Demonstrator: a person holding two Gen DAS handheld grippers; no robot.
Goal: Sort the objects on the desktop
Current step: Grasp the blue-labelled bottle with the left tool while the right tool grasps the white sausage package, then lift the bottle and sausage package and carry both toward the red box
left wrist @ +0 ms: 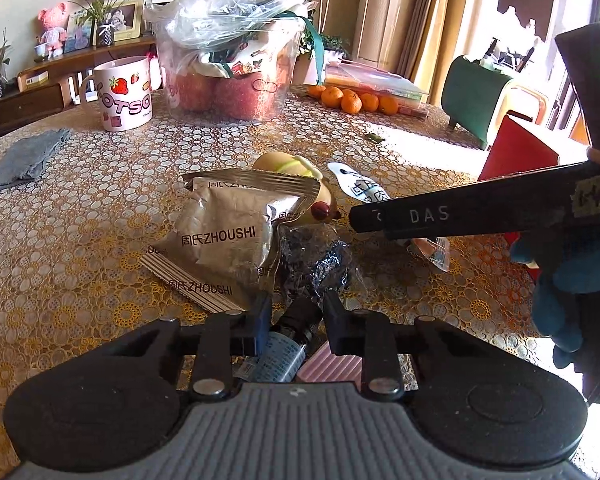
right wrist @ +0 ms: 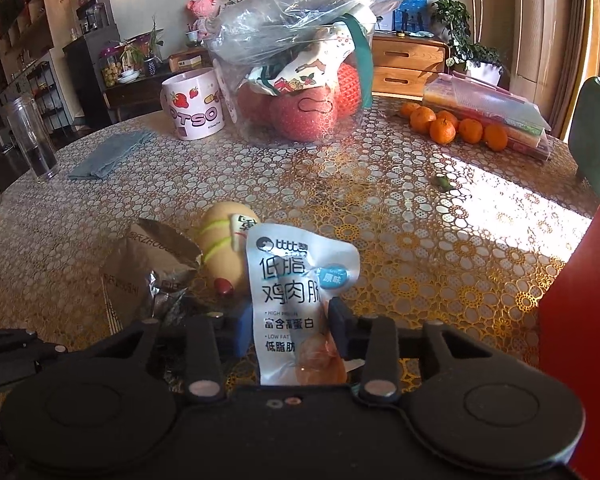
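left gripper (left wrist: 291,316) angled down, clamps dark tube (left wrist: 300,320) | right gripper (right wrist: 290,326) angled down, clamps sausage pouch (right wrist: 296,292)

Round surface (right wrist: 380,208) covered in gold-and-white floral lace cloth. Carried on it: white strawberry-printed mug (right wrist: 194,106); clear plastic tub of red apples (right wrist: 300,112); row of orange mandarins (right wrist: 452,126); folded grey cloth (right wrist: 108,154); clear tumbler (right wrist: 32,140); silver foil "ZHOUSHI" packets (left wrist: 228,232); beige plush toy (right wrist: 224,248).

1 mug (right wrist: 194,104), 6 mandarins (right wrist: 443,130), 2 silver Zhoushi packets (left wrist: 228,228), 1 white sausage pouch (right wrist: 296,304), 1 grey cloth (right wrist: 110,154), 1 clear tumbler (right wrist: 32,140) on the tabletop (right wrist: 380,208).
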